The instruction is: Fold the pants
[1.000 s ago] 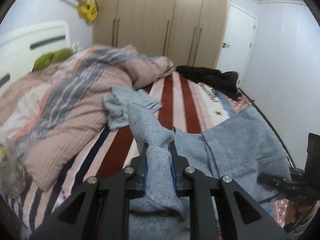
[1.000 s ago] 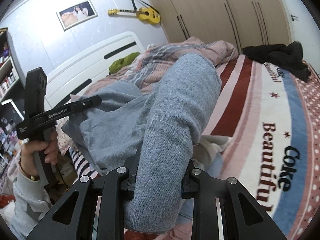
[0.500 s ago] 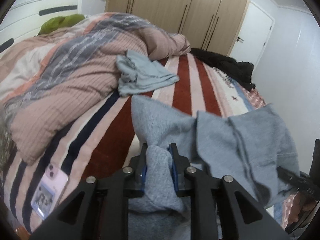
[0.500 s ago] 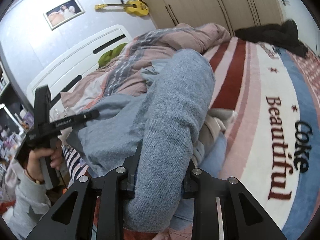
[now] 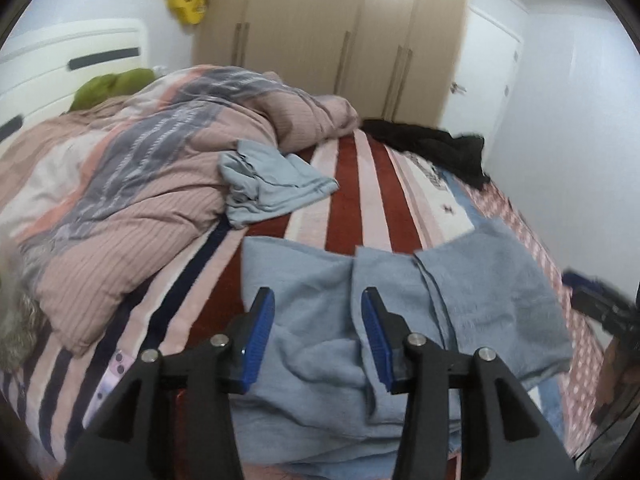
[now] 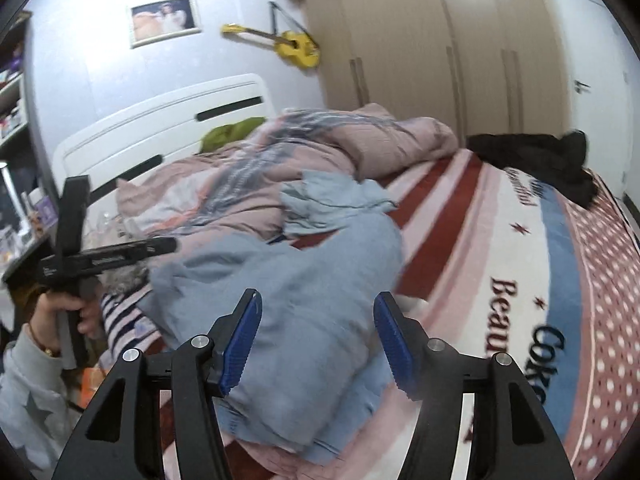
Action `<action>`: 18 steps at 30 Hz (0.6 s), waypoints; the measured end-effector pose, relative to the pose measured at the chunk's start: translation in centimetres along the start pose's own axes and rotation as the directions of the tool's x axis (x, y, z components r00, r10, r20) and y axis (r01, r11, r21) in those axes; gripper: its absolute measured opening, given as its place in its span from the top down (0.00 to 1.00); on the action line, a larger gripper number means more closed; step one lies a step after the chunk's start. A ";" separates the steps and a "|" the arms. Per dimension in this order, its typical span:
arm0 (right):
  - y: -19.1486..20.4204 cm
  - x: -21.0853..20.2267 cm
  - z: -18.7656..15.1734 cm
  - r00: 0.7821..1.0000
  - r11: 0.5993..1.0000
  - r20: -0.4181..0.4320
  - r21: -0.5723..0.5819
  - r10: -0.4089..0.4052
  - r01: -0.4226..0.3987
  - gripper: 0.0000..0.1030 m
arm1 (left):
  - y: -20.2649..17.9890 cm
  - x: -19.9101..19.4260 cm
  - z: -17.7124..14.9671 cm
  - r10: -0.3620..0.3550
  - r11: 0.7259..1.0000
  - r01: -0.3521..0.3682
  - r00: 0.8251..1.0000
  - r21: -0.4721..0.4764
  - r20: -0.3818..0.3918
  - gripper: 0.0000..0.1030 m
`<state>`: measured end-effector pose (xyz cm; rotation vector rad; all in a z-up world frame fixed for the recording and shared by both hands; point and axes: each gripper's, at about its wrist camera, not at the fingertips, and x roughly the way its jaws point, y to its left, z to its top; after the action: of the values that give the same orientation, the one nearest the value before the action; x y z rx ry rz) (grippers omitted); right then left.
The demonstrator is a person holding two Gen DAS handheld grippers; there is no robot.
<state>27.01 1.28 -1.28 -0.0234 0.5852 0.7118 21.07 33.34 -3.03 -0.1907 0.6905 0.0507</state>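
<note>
The grey-blue pants (image 5: pixel 400 304) lie in a loose folded heap at the near edge of the striped bed; they also show in the right wrist view (image 6: pixel 288 312). My left gripper (image 5: pixel 318 338) is open and empty just above the pants, its blue pads (image 5: pixel 260 336) apart. My right gripper (image 6: pixel 318 342) is open and empty over the same heap. The left gripper's body (image 6: pixel 100 256) and the hand holding it show at the left of the right wrist view.
A pink striped duvet (image 5: pixel 132 184) is bunched on the left of the bed. A light blue garment (image 5: pixel 272 188) lies beside it. Black clothes (image 5: pixel 436 144) lie at the far end. A phone (image 5: pixel 114 372) rests near the bed's front edge. Wardrobes (image 5: pixel 340 28) stand behind.
Both grippers have opened and let go of the pants, which dropped onto the bed in a heap. Both views have tilted and pulled back slightly.
</note>
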 end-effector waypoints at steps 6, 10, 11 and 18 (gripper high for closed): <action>1.7 3.1 -0.6 0.995 0.992 -0.069 -0.112 -0.073 0.065 0.46 | 0.7 1.4 -2.8 0.056 0.998 -0.056 0.993 0.001 -0.107 0.61; 0.8 3.2 -1.6 0.994 0.994 -0.087 -0.090 -0.063 0.055 0.43 | 1.5 1.3 -5.6 0.060 0.998 -0.061 0.989 -0.002 -0.139 0.61; 0.5 3.3 -1.8 0.993 0.994 -0.095 -0.089 -0.070 0.062 0.43 | 1.6 1.4 -6.2 0.062 0.998 -0.063 0.987 0.001 -0.148 0.61; 0.1 3.8 -3.5 0.988 0.991 -0.130 -0.113 -0.086 0.072 0.41 | 1.5 1.3 -7.7 0.069 0.998 -0.068 0.983 0.012 -0.173 0.61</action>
<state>27.55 2.92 -6.13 -0.1956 0.6704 0.6674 17.02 33.35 -9.92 -0.1668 0.8706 0.0993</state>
